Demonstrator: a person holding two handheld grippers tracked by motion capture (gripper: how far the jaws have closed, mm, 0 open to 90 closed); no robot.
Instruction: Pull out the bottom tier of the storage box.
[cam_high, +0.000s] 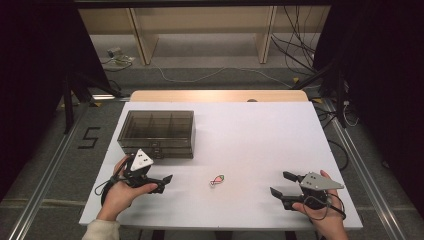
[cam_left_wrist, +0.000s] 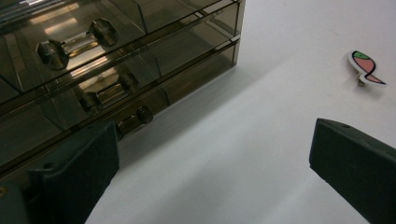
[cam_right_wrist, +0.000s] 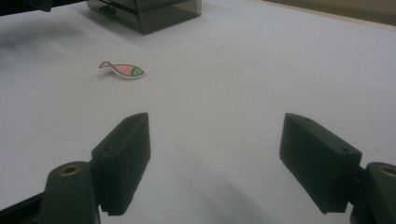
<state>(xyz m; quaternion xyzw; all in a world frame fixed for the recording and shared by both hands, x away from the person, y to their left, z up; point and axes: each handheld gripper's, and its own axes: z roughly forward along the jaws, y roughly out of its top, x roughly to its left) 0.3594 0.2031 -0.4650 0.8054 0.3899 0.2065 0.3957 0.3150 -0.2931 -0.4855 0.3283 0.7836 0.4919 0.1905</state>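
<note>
Smoked-plastic drawer box (cam_high: 156, 133) — three drawers with knobbed pulls, all pushed in as far as the left gripper view shows — standing at the left rear of the white bench (cam_high: 260, 135). One fish clip (cam_high: 217, 180), pink with a green head and a metal clasp beneath, lying flat on the bare bench in front of the box and to its right, roughly midway between the two hands and touching neither. Left tongs (cam_high: 162, 184): released, nothing between the jaws, resting low near the front corner of the box and aimed toward the clip. Right tongs (cam_high: 283, 189): likewise released and empty, set at the right front of the bench, well apart from the clip, jaws pointing toward it. Step in hand, by judgement: the start — approach only, nothing yet gripped or opened. Next move likely calls for one pair of tongs to close on the clip's thin edge, a low, nearly flat approach, while the other pulls a drawer by its small knob; which drawer is meant cannot be told.
</note>
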